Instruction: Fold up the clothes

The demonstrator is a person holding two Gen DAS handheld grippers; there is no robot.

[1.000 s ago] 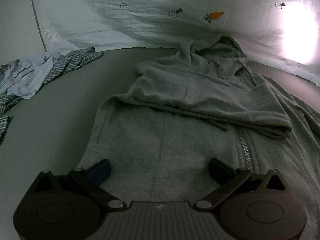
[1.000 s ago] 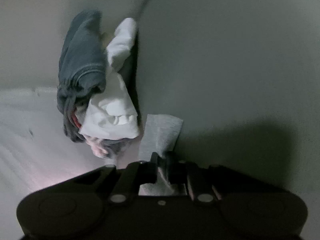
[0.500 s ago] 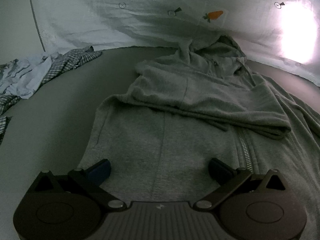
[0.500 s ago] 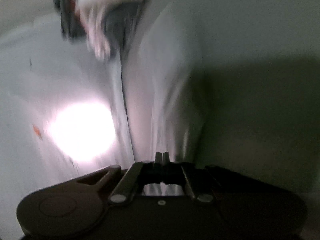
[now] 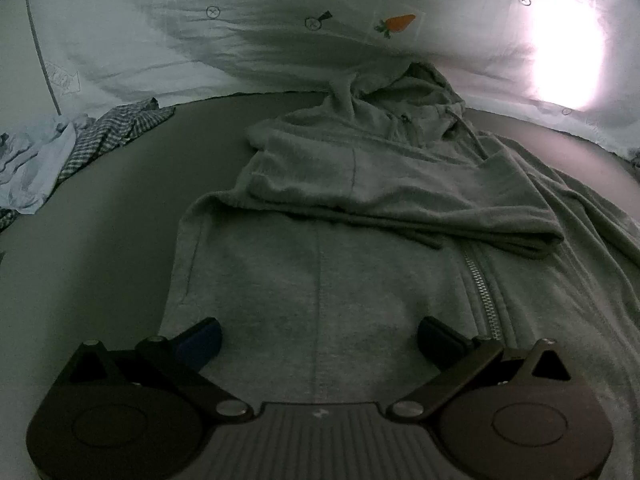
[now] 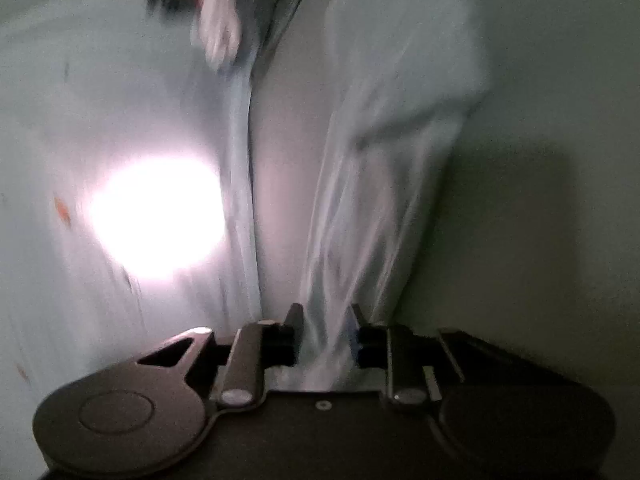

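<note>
A dark bed surface (image 5: pixel 100 248) runs up to a pale sheet (image 5: pixel 280 40) printed with carrots along its far edge. A grey hoodie (image 5: pixel 320 264) lies flat in the middle, one sleeve folded across its chest. The left gripper (image 5: pixel 319 334) hangs over the hem, jaws spread wide and empty. A checked shirt (image 5: pixel 108 136) sits crumpled at the left edge. The right gripper (image 6: pixel 325 334) is partly open, with blurred pale cloth (image 6: pixel 384 168) passing between its fingers; whether it grips is unclear.

A dim home bedroom. A pale bedsheet (image 5: pixel 200 52) printed with small orange carrots lies rumpled behind a dark flat surface (image 5: pixel 100 220). Loose clothes, a grey hoodie (image 5: pixel 340 200) and a checked shirt (image 5: pixel 108 136), lie spread there.
</note>
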